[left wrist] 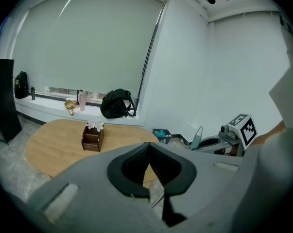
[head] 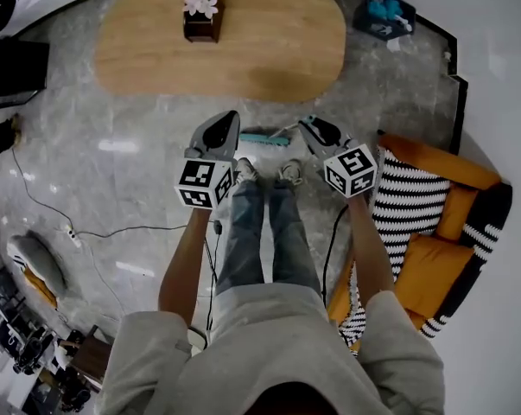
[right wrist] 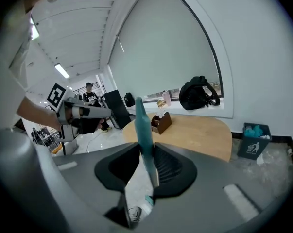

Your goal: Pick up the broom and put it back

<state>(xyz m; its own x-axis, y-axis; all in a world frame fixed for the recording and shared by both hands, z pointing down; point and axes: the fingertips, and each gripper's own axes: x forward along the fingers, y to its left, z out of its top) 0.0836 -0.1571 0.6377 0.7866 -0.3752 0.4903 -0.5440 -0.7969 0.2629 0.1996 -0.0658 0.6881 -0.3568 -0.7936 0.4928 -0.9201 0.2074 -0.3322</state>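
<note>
The right gripper (right wrist: 146,161) is clamped on the teal handle of the 1 broom (right wrist: 142,125), whose head hangs down by the person's feet. The left gripper (left wrist: 150,166) is closed on nothing. The pick-up looks done; next comes carrying the broom to its storage place, unseen here. Beyond stands 1 wooden table (head: 156,50).

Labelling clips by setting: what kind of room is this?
Probably an office lounge or break area: an oval wooden table, an orange sofa with striped cushions on a marble floor, and a backpack under a wide roller blind.
</note>
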